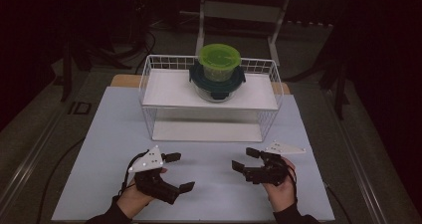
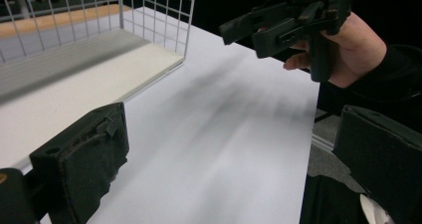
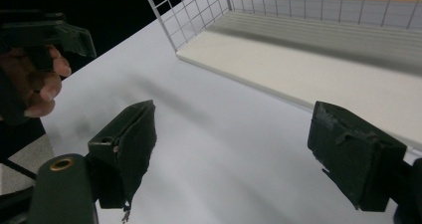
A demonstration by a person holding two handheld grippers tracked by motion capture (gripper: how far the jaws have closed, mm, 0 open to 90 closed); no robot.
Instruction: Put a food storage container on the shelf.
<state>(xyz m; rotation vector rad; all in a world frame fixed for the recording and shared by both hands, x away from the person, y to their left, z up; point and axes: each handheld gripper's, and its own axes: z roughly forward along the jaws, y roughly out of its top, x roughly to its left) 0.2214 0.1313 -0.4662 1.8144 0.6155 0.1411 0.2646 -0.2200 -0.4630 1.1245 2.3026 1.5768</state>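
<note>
High view: both grippers, left gripper [image 1: 178, 171] and right gripper [image 1: 245, 159], hover open-jawed, no legible writing.

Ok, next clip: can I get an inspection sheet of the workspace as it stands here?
Surface: white table top, bare in front of the rack.
Job's things: white wire rack with two shelves at the far side; on its top shelf a clear container with dark lid, and a green lidded tub stacked on it. Lower shelf bare.
Clutter: nothing seen.
Grippers: left gripper and right gripper both open, holding nothing, low over the near table, jaws pointing toward each other.
Cables: a cable trails off the table's left side.
Surroundings: dark room, grey floor, a metal frame behind the table.
</note>
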